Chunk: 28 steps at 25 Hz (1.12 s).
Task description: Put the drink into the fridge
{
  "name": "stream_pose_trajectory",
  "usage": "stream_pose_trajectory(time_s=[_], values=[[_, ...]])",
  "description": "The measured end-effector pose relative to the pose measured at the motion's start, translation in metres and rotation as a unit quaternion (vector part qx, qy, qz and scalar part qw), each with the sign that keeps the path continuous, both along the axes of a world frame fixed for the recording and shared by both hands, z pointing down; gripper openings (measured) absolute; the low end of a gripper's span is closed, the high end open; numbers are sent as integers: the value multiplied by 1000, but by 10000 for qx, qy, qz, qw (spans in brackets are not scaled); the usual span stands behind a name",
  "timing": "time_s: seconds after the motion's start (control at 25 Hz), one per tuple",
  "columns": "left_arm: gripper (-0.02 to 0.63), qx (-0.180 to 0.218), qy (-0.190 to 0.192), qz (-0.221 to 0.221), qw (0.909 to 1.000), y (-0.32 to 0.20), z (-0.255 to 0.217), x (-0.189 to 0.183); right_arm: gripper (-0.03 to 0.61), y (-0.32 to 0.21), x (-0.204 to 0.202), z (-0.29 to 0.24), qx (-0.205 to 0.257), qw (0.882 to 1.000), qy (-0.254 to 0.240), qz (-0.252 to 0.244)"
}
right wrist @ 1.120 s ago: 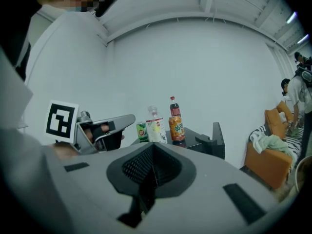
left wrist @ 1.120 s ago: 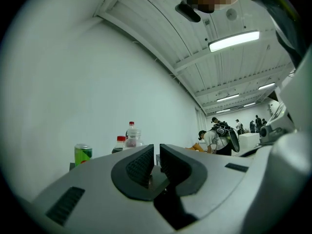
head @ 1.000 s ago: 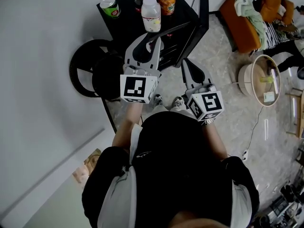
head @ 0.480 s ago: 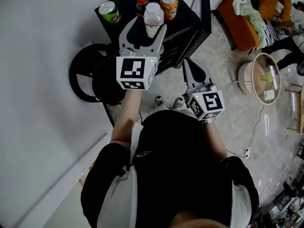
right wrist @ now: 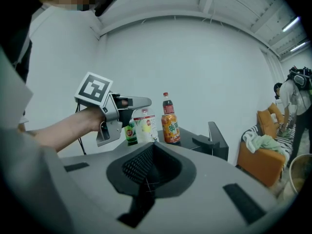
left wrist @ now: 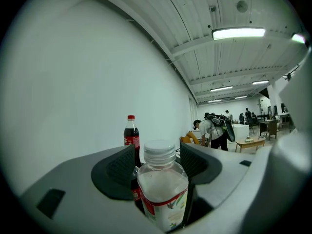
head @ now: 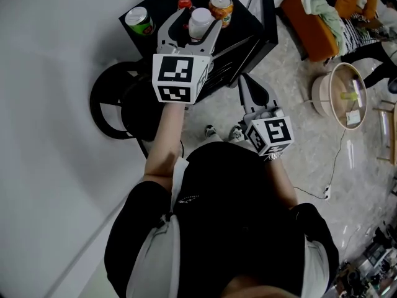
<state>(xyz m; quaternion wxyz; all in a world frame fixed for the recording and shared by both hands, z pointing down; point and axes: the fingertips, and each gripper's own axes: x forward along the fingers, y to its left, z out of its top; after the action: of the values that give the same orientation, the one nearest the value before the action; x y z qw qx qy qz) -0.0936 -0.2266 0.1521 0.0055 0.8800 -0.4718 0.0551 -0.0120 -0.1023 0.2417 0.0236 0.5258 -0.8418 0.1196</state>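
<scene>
On the black fridge top [head: 239, 27] stand a green can [head: 138, 20], a cola bottle [head: 184, 4], an orange can [head: 219, 8] and a white-capped clear bottle [head: 200, 22]. My left gripper [head: 191, 31] is level at the fridge top. Its jaws have just been opening and now stand open on either side of the clear bottle [left wrist: 162, 179], with small gaps at the pads. The cola bottle [left wrist: 130, 134] stands just behind it. My right gripper [head: 244, 81] hangs lower, in front of the fridge. It [right wrist: 146, 179] is shut with nothing in it and looks at the drinks.
The fridge door [head: 267, 17] stands open at the right of the fridge. A black round stand [head: 115, 98] sits left of it on the floor. An orange sofa [head: 310, 17] and a round wooden table [head: 344, 95] are at the right. A cable [head: 335, 166] runs across the floor.
The left gripper has moved forward to the fridge top and its jaws have spread wide around the clear bottle. The right gripper has hardly shifted.
</scene>
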Motion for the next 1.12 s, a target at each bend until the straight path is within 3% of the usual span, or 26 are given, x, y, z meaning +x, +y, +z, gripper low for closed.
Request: stream_pose_trajectory(time_s=[0.32, 0.64, 1.12], values=[[287, -58, -53, 199, 9998, -7, 1, 9, 14, -6, 7, 2, -33, 9999, 62, 157], [211, -76, 122, 191, 9997, -6, 1, 8, 14, -5, 6, 7, -62, 9997, 109, 205], [207, 48, 282, 191, 9994, 14, -9, -3, 14, 12, 2, 11, -95, 9994, 71, 317]])
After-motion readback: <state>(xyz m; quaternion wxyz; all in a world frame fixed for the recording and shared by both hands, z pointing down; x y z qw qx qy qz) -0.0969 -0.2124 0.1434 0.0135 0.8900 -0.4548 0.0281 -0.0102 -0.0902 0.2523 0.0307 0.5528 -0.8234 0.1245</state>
